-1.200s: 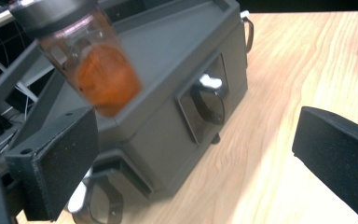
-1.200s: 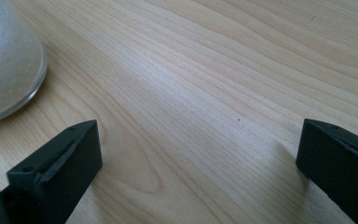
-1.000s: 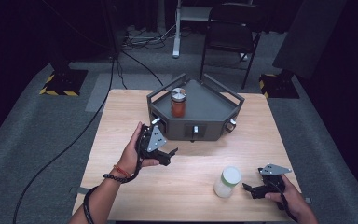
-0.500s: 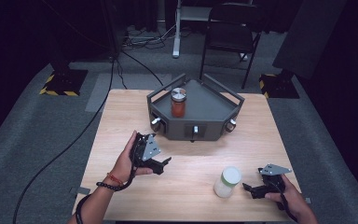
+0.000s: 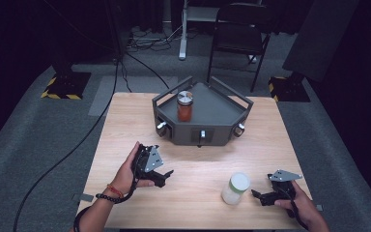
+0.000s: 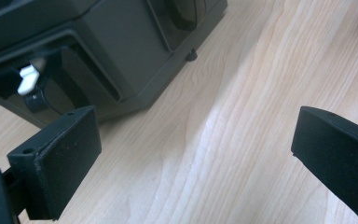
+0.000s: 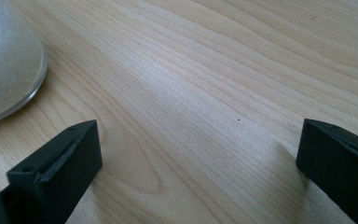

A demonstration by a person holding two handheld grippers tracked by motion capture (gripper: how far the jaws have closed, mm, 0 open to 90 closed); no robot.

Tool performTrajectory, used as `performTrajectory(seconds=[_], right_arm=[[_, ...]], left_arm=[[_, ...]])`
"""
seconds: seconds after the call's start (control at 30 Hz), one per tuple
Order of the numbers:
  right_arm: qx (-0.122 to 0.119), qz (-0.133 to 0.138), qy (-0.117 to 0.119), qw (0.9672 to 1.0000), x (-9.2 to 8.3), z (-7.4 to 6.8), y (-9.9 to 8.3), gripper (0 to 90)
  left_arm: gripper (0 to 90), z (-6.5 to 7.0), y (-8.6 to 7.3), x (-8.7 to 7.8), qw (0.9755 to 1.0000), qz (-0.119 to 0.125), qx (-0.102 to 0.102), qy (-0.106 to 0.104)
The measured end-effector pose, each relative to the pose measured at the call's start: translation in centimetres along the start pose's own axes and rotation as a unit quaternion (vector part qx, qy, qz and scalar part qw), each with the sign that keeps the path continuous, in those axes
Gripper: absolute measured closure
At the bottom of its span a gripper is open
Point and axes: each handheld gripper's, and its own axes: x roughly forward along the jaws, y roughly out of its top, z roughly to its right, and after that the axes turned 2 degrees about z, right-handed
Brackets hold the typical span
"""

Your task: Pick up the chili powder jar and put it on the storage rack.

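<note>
While the red-filled jar (image 5: pixel 184 107) already sits on the grey tray (image 5: pixel 222 107) at upper centre, the white-lidded jar (image 5: pixel 235 188) waits on the desk (image 5: pixel 270 135) at lower right, beside the spread, empty right tongs (image 5: pixel 260 196), with the left tongs (image 5: pixel 163 177) likewise spread and empty.

Count — two jars: one red jar (image 5: pixel 184 107) on the tray (image 5: pixel 222 104), one white jar (image 5: pixel 235 188) on the table (image 5: pixel 125 121); two grippers — left gripper (image 5: pixel 160 175), right gripper (image 5: pixel 263 197).

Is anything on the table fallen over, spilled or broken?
Nothing stands out. The red jar stands upright on the dark tray unit, the white jar stands upright on the table, lids on, and no spill shows on the wood.
</note>
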Motion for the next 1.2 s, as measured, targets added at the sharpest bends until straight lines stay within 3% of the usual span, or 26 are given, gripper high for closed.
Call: performTrajectory(seconds=[0.33, 0.7, 1.2], right_arm=[[0.000, 0.000, 0.000, 1.0000, 0.0, 0.0, 0.0, 0.0], [0.000, 0.000, 0.000, 1.0000, 0.0, 0.0, 0.0, 0.0], [0.000, 0.000, 0.000, 1.0000, 0.0, 0.0, 0.0, 0.0]], left_arm=[[1.1, 0.4, -0.9, 0.3, 0.9992, -0.039, 0.003, -0.007], [1.1, 0.0, -2.3, 0.3, 0.9977, -0.060, -0.023, -0.020], [1.1, -0.3, -3.1, 0.4, 0.9943, -0.096, -0.032, -0.033]])
